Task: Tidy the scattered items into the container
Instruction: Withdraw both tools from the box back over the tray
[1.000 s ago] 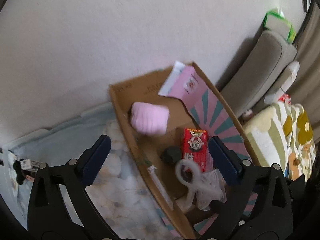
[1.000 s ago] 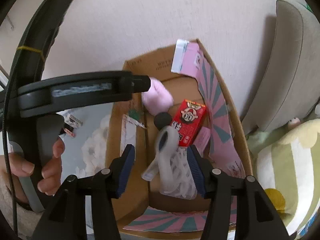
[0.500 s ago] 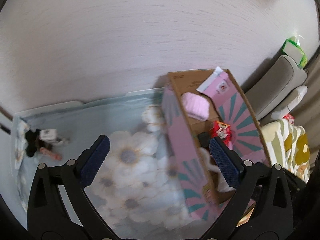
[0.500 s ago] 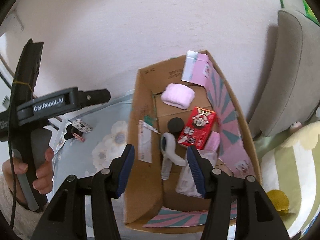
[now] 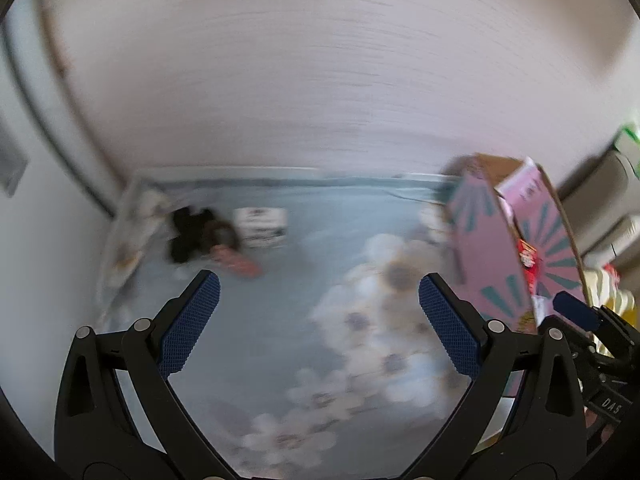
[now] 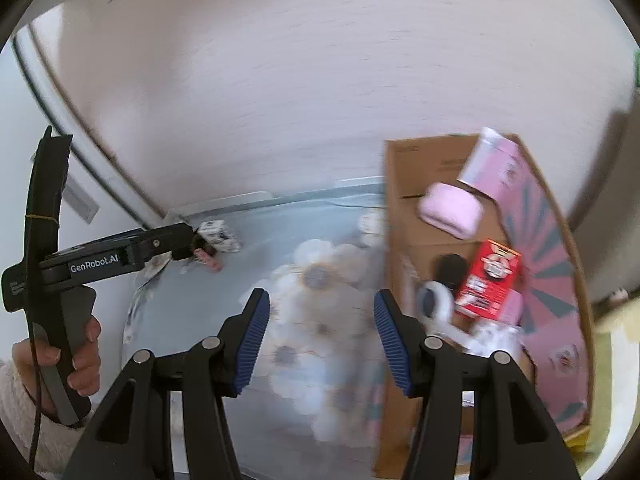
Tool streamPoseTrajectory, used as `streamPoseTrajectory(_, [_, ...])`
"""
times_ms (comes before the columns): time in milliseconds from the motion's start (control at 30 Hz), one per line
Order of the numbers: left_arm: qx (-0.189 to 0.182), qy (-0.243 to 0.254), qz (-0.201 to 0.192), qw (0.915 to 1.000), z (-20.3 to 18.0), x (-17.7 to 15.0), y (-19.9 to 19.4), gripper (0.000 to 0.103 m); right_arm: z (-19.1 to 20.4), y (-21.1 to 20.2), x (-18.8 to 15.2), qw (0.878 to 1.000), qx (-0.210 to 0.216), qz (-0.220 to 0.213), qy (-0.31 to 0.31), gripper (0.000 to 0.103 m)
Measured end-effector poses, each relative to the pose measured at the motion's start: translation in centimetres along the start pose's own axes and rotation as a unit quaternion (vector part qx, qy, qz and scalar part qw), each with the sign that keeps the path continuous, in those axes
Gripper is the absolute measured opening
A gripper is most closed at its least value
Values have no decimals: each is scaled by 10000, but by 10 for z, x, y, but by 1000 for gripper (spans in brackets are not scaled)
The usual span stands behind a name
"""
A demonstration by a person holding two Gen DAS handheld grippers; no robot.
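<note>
Left wrist view: blurred pale-blue floral mat [image 5: 280, 320] against white wall [image 5: 320, 80].

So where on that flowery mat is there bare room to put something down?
The wide middle of the floral mat, between the cardboard box and the small pile by the far corner, lies bare. The box is crowded: a pink bundle, a red carton, and more.

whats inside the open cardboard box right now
In the open cardboard box: a folded pink cloth, a red printed carton, a round black object and a clear plastic piece. Anything beneath them is hidden.
</note>
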State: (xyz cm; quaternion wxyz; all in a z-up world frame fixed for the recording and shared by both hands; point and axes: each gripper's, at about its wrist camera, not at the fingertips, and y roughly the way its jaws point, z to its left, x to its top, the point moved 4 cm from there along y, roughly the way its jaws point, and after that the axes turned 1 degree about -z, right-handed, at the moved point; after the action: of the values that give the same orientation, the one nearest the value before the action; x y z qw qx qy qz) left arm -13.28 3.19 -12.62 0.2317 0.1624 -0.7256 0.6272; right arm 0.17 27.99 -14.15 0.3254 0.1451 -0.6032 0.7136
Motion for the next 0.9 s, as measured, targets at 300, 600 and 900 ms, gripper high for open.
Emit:
streamPoseTrajectory(300, [458,-204,-124,9987,90,-4,-12,100,58,28,7,9962,217,284,-796,50])
streamPoseTrajectory(600, [708,545,-97,9960,128,-2,23,100,94,66,27,9880,222,489,-1446,50])
streamPoseTrajectory(900, [325,438,269,9981,142,-6,90,100,124,130,32,9853,405,869,-1415,50])
